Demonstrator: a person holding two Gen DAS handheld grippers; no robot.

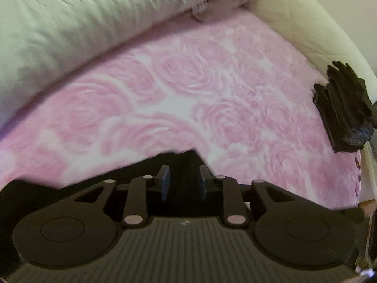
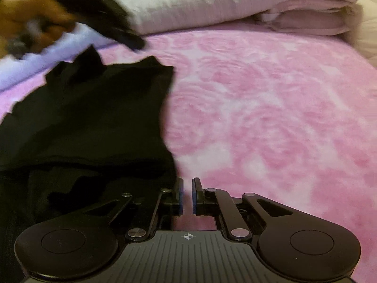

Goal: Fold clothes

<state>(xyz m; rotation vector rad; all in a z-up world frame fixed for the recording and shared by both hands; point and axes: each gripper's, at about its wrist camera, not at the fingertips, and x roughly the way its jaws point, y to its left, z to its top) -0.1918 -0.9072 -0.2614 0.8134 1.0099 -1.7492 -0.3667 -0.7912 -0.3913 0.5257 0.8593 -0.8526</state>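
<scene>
**Black garment partly spread, folding barely begun**

While my left gripper (image 1: 182,181) hovers low over the pink rose blanket (image 1: 188,89), its fingers stand apart with black cloth beneath them, though I cannot tell if they touch it; my right gripper (image 2: 187,195) has its fingers narrowly apart, holding nothing, just beside the garment's edge; the black garment (image 2: 94,118) lies rumpled on the bed to the left in the right wrist view. A small dark folded pile (image 1: 341,108) sits at the bed's far edge, so I judge some pieces done; this one remains to be flattened and folded.
</scene>
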